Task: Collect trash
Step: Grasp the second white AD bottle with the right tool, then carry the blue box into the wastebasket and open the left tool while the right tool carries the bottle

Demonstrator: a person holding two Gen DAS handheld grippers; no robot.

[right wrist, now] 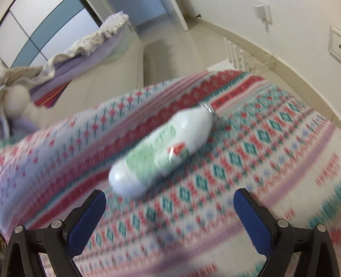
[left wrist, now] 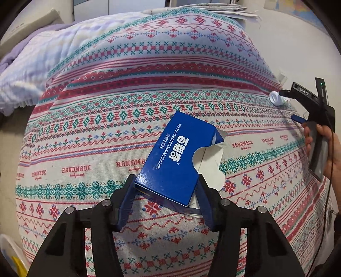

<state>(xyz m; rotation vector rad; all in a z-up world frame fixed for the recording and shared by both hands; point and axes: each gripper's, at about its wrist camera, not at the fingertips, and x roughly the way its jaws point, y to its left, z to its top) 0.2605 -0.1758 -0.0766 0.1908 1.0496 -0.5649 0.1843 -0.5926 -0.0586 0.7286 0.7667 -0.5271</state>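
A torn-open blue biscuit box (left wrist: 179, 157) lies on the patterned tablecloth (left wrist: 127, 89). My left gripper (left wrist: 167, 183) is closed on the box's near end, its blue pads pressing both sides. In the right wrist view a white bottle with a green label (right wrist: 162, 151) lies on its side on the cloth (right wrist: 255, 149). My right gripper (right wrist: 169, 202) is open just short of the bottle's base, the fingers wide apart. The right gripper also shows in the left wrist view (left wrist: 292, 105) beside the white bottle (left wrist: 276, 98).
A white and lilac quilt (left wrist: 32, 64) lies at the table's far left. Papers (left wrist: 223, 8) sit at the far edge. A wall with sockets (right wrist: 334, 44) is at the right. A beige floor (right wrist: 96, 89) lies beyond the table.
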